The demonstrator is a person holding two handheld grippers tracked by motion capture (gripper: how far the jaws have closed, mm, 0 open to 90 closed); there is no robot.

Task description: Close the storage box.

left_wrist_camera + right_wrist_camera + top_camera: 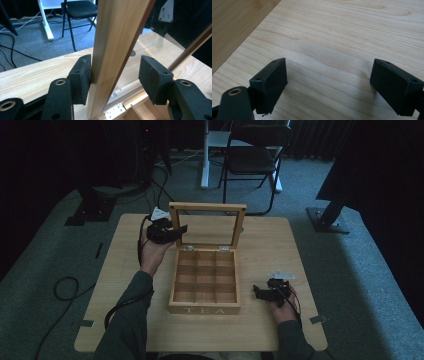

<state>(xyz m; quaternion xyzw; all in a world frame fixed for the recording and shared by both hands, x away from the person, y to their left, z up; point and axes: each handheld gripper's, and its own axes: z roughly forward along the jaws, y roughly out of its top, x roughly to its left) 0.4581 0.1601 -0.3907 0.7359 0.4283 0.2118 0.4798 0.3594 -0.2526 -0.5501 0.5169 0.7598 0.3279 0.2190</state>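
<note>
Two tools shared the work: our left tool (172,231) straddled the upright lid (207,225) of the tea box (205,292) mid-bench, jaws wide, one pad touching its frame to steady it. Our right tool (267,292) rested wide beside the box, empty.

The square pale wooden tea box (205,285) has smooth wood with a light sheen. Its upright wooden-framed lid (117,45) holds a glossy clear pane. The light wooden table (342,37) shows fine grain. The black gripper pads (81,77) look matt.
</note>
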